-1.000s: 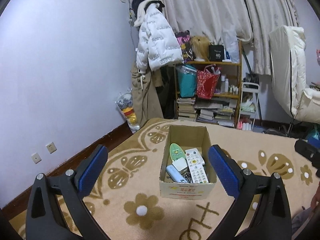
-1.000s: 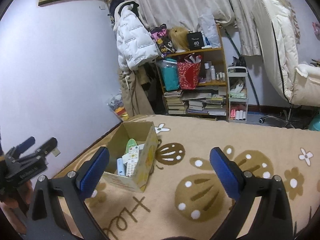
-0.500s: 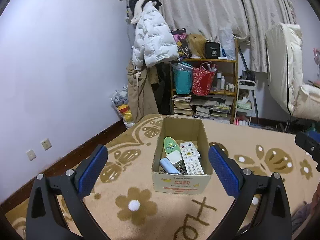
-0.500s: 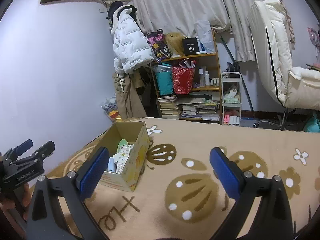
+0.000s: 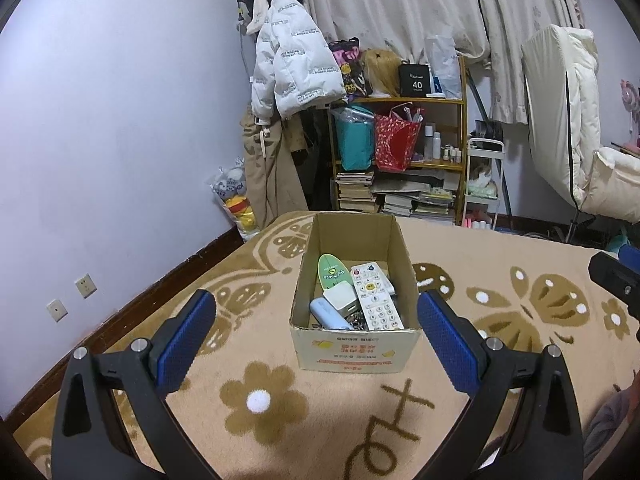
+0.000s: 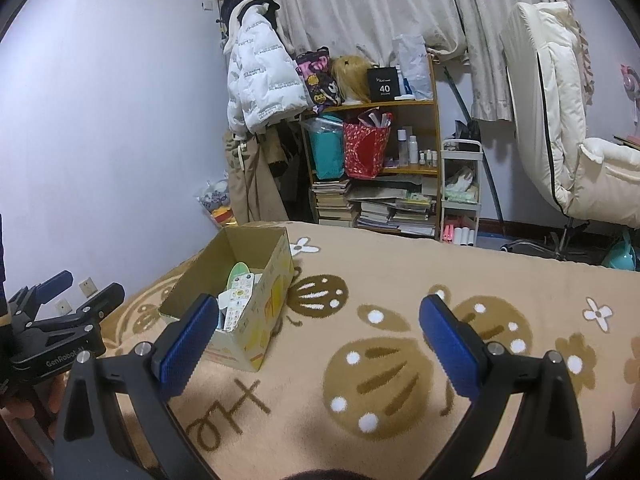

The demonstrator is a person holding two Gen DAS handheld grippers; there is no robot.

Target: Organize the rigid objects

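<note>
An open brown cardboard box (image 5: pixel 354 354) sits on a beige blanket patterned with brown flowers and butterflies (image 5: pixel 500 320), and it holds the rigid objects: a long white remote control with coloured buttons (image 5: pixel 374 298) leaning along its right side, a green oval board-shaped item (image 5: pixel 330 270) propped toward the back, a small white square block (image 5: pixel 339 295) in front of that, and a pale blue rounded case (image 5: pixel 328 312) near the front wall. The left gripper (image 5: pixel 316 326), blue-padded fingers spread wide and empty, hangs just before the box, framing it. The right gripper (image 6: pixel 316 330), likewise spread apart and holding nothing, hovers over the blanket to the box's right. Beyond stand a wooden shelf stacked with books and bags (image 5: pixel 400 152), a white puffer jacket (image 5: pixel 292 60) hanging on the wall, and pale curtains (image 5: pixel 420 4).
</note>
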